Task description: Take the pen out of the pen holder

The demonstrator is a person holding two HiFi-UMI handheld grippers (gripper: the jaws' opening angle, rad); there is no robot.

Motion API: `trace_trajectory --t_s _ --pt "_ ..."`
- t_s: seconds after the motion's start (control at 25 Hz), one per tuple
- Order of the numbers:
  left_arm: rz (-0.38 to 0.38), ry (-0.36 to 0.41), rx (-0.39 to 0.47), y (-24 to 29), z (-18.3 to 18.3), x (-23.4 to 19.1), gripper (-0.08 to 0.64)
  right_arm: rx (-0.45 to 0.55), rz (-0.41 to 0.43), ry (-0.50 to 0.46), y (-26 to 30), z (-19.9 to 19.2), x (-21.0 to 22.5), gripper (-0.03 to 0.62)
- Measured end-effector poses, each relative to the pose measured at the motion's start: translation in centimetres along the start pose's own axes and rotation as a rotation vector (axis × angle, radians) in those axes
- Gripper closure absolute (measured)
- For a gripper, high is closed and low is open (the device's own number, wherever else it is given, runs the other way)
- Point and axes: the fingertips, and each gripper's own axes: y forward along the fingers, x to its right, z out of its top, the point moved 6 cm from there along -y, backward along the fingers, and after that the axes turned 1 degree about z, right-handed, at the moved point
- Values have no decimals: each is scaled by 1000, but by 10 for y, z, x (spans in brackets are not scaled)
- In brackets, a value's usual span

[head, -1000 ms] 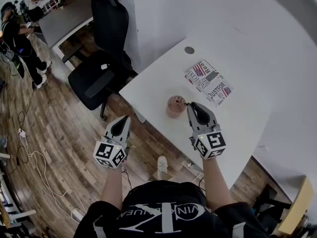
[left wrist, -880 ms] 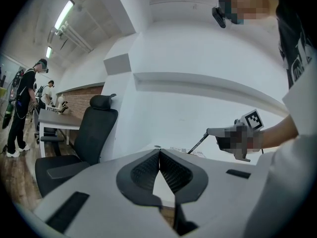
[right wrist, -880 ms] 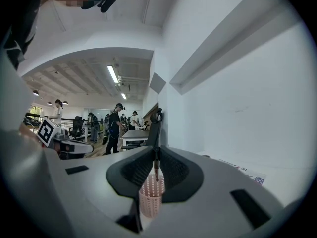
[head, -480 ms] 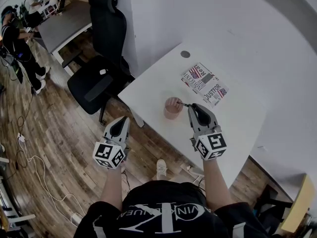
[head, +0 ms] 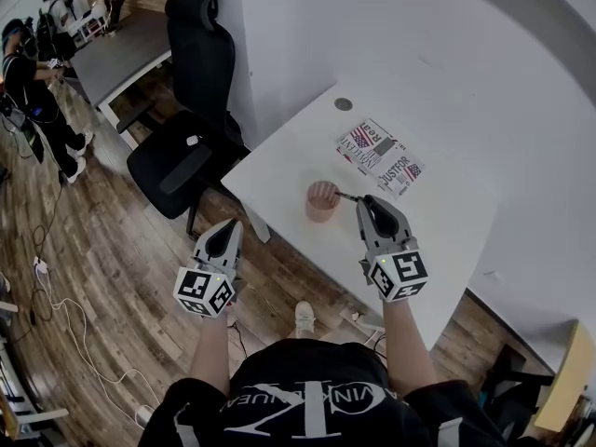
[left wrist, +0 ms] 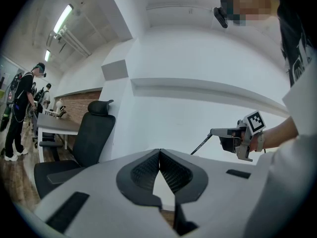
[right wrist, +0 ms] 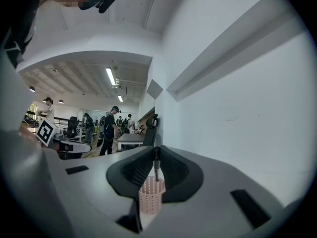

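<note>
Pen point(right wrist: 156, 167) pinched, tip at pen holder point(right wrist: 150, 201) mouth

Black shirt point(head: 312, 400) (white lettering); left claw point(head: 231, 225) and right claw point(head: 363, 200) grey with black-and-white square markers.

An office, with desks point(head: 289, 161) and a swivel chair point(head: 186, 147)

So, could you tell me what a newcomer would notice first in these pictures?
The right gripper is shut on a dark pen, which slants down toward the pink mesh pen holder near the white table's front edge. Behind them lies a flag-printed booklet, while the left gripper hangs shut and empty over the wooden floor.
</note>
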Motion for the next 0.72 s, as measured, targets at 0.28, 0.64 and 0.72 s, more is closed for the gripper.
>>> trace_trajectory --t_s 0.28,0.64,0.72 --pt "2 6 13 -12 4 3 545 12 -42 -14 -17 3 -1 535" --pt "3 4 9 -41 -2 13 545 -4 -77 -4 -48 -6 -9 535" --pt "7 7 10 -48 -1 14 545 -8 -75 -5 -53 -8 -14 535"
